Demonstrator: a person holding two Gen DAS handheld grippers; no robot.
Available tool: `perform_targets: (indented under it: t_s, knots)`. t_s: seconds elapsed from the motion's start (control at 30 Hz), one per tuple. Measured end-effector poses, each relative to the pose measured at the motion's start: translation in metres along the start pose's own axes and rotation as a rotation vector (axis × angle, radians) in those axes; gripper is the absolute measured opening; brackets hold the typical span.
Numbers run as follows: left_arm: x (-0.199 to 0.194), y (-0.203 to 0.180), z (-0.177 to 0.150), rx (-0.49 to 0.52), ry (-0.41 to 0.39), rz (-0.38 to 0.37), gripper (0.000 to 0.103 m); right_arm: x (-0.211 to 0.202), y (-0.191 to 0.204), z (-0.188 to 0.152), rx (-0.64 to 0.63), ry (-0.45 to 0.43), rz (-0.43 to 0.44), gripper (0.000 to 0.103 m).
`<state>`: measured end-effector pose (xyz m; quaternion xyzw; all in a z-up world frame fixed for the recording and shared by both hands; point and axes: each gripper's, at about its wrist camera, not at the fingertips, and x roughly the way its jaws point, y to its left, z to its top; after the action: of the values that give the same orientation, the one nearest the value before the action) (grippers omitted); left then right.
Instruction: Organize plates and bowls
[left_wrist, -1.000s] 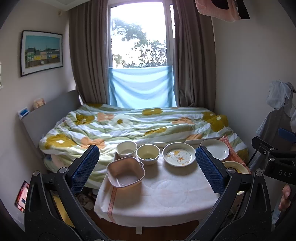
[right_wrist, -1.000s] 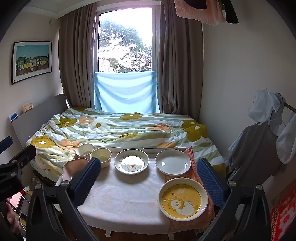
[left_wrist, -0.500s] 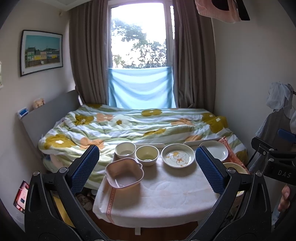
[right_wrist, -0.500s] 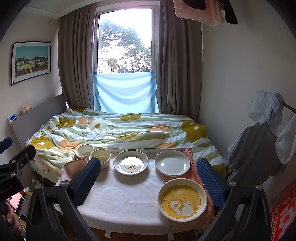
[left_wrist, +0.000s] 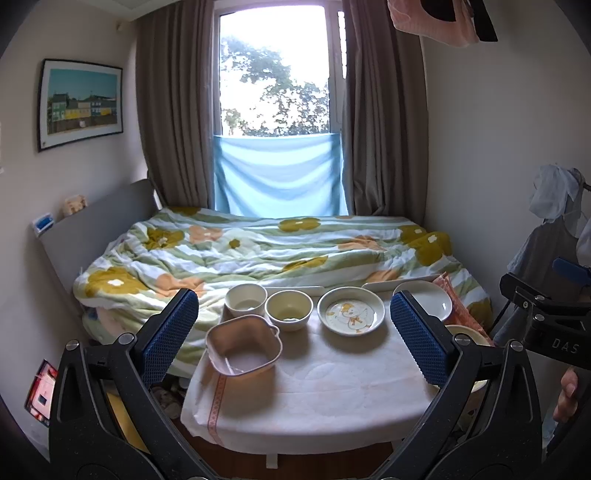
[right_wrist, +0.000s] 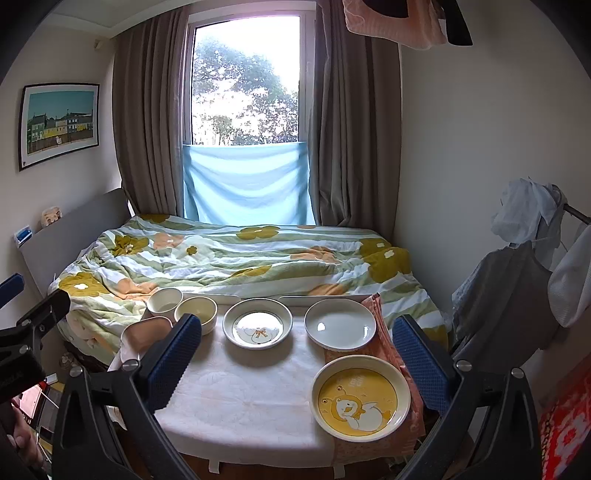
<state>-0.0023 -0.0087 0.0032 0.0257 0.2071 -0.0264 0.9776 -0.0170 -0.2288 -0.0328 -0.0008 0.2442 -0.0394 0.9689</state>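
A small table with a white cloth (left_wrist: 332, 391) holds the dishes. At the left is a pink square bowl (left_wrist: 242, 349), behind it a white bowl (left_wrist: 245, 300) and a cream bowl (left_wrist: 289, 309). A duck-pattern plate (left_wrist: 351, 311) sits in the middle, a plain white plate (right_wrist: 340, 324) at the back right, and a yellow duck plate (right_wrist: 360, 397) at the front right on an orange cloth. My left gripper (left_wrist: 293, 345) is open and empty, back from the table. My right gripper (right_wrist: 295, 363) is open and empty, also held back.
A bed with a flowered duvet (left_wrist: 266, 251) stands right behind the table (right_wrist: 240, 398). A window with curtains (left_wrist: 277, 85) is beyond it. A clothes rack with garments (right_wrist: 517, 295) stands on the right. A wall runs along the right side.
Both views have shifted very slightly; the table sits a touch lower and closer. Nothing on the table has moved and both grippers stay open.
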Motion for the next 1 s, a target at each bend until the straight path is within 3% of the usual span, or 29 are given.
perform_targets:
  t_s: [1.0]
  knots:
    - [0.002, 0.010, -0.001, -0.009, 0.001, 0.022, 0.103, 0.002, -0.001, 0.001, -0.001, -0.001, 0.002, 0.103]
